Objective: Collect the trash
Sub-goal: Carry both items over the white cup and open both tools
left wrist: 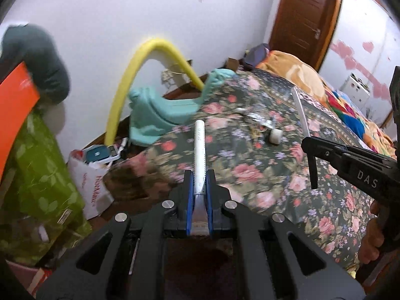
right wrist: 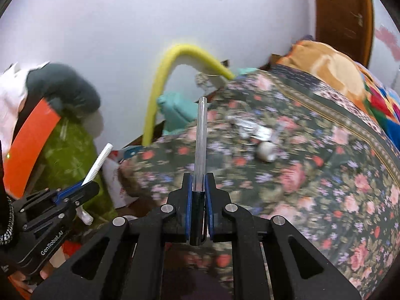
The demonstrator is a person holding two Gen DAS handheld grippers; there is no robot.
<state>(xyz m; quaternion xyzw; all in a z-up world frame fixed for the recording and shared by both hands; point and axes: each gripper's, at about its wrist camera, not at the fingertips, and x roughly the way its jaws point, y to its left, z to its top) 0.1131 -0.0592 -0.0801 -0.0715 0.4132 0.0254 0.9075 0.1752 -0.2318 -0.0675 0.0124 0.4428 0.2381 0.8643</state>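
White wall [left wrist: 112, 12], brown door [left wrist: 302, 17], floral bed [left wrist: 262, 175]

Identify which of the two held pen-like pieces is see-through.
The clear tube clamped in the right gripper is see-through; the white ribbed pen body in the left gripper is opaque.

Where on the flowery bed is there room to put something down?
The flowered blanket is bare along its near side, in front of the small trash pile. It's crowded at that pile and toward the orange bedding.
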